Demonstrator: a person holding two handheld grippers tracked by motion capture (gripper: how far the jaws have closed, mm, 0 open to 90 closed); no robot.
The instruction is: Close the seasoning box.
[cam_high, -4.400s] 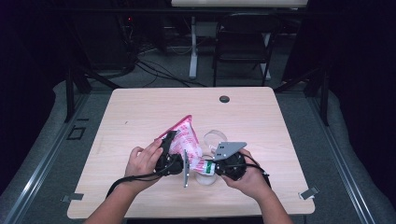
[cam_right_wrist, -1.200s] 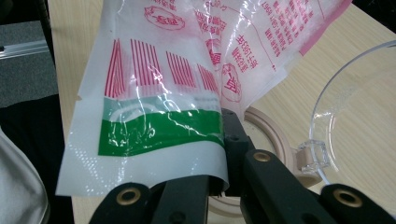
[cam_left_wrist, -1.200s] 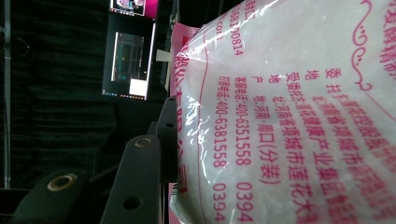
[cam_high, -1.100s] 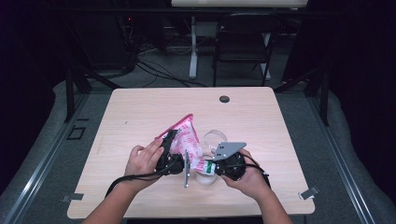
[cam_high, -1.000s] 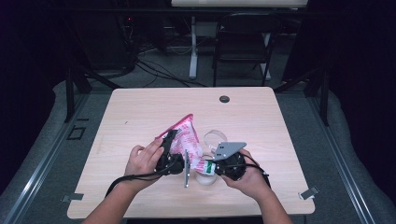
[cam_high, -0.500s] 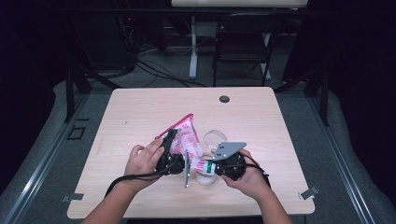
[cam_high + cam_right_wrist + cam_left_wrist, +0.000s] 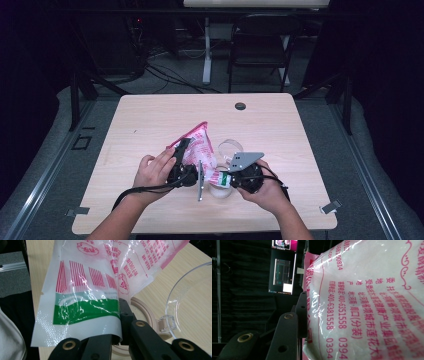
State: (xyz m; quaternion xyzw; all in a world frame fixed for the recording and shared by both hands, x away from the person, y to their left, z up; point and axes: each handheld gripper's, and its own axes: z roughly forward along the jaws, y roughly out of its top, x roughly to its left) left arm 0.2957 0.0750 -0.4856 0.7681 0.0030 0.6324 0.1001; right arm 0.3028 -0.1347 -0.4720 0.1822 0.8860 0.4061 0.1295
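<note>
A pink-and-white printed plastic bag point(image 7: 200, 147) is held up over the table between both grippers. My left gripper point(image 7: 186, 152) is shut on the bag's side; in the left gripper view one black finger point(image 7: 288, 335) presses on the bag point(image 7: 374, 302), and the other is hidden behind it. My right gripper point(image 7: 222, 178) is shut on the bag's lower edge, by the green band point(image 7: 85, 311); its jaws point(image 7: 117, 336) pinch the film. Below the bag sits a clear round container with a beige rim point(image 7: 147, 312) and its hinged clear lid point(image 7: 192, 297) swung open.
The wooden table point(image 7: 150, 115) has a black grommet point(image 7: 240, 106) near its far edge. A folding chair point(image 7: 260, 45) and cables stand on the floor beyond it. The container point(image 7: 220, 189) sits near the table's front, between the hands.
</note>
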